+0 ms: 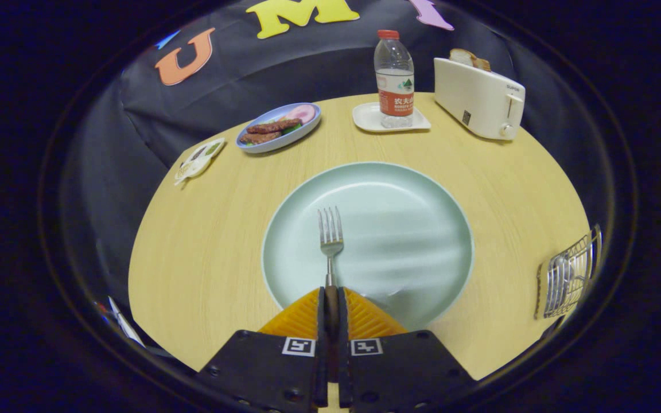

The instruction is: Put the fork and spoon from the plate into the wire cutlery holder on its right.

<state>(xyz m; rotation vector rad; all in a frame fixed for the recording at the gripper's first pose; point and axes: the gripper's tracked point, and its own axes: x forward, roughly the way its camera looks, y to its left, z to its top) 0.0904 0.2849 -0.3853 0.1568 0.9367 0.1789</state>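
Pale green and round, the plate [399,229] sits in the middle of the light wooden table [204,246], and we see our gripper [331,298] closed on the fork [330,235]: both fingers press against its handle, which runs back between them, while the tines point away from us over the plate's surface. Whether the fork rests on the plate or is lifted just clear of it we cannot tell. Off to the right, near the table's edge and well apart from the plate, stands the wire cutlery holder [577,269], and a spoon [560,269] is already inside it, its bowl showing through the wires. Beyond the plate we make out a water bottle [394,74] standing on a small white tray [368,117], a white toaster [477,97] with bread [468,58] in its slots to the right of that, and a blue dish of food [279,127] to the left, with a small packet [198,159] lying near the table's left edge
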